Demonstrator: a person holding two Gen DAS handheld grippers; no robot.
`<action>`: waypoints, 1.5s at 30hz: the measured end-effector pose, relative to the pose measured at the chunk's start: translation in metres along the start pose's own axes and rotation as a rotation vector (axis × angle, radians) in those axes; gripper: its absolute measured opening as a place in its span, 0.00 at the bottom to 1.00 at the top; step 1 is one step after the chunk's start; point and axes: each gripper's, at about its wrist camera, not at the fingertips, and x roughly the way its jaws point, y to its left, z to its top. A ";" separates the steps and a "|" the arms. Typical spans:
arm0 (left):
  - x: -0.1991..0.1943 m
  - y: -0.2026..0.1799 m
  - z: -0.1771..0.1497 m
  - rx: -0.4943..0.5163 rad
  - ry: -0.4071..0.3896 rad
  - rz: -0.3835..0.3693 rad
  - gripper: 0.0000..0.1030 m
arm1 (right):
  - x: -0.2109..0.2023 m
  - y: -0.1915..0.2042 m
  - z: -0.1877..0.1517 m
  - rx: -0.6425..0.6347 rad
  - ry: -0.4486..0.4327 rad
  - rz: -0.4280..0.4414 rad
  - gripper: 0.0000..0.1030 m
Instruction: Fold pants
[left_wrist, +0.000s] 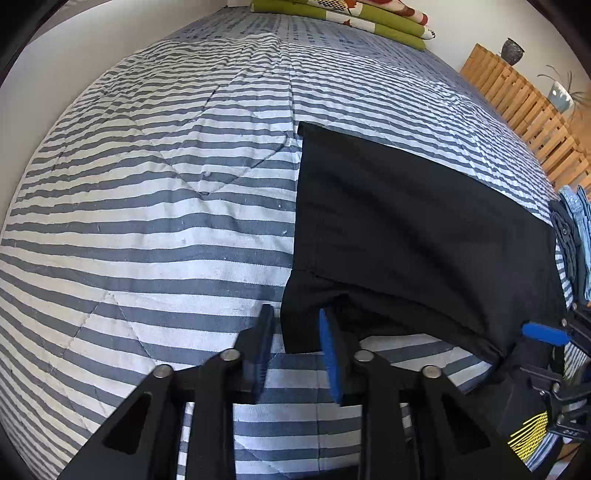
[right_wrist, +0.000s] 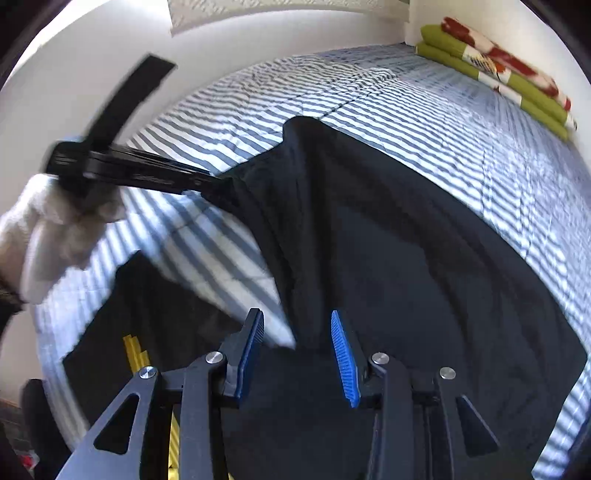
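I see the black pants (left_wrist: 417, 236) spread on the striped quilt (left_wrist: 147, 206). My left gripper (left_wrist: 295, 350) is pinching their near corner. My right gripper (right_wrist: 297, 354) hovers part-open over the pants, gripping nothing.

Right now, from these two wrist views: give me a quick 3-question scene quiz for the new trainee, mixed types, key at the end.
1. True or false: the black pants lie on a plain white sheet.
2. What rests at the far end of the bed? A) a folded green blanket B) a laptop C) a laundry basket
3. Fill in: the pads on the left gripper and the right gripper are coloured ___.

Key: 1 false, they lie on a striped quilt. 2 A. 3 blue.
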 end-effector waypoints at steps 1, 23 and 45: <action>0.001 0.000 -0.001 0.011 0.000 0.004 0.06 | 0.009 0.003 0.004 -0.008 0.009 -0.013 0.33; -0.030 -0.007 -0.014 0.111 -0.118 0.007 0.01 | 0.062 0.018 0.050 0.015 0.042 0.002 0.05; -0.017 -0.009 -0.020 0.092 -0.055 -0.054 0.01 | 0.042 0.053 0.023 -0.127 0.013 0.015 0.03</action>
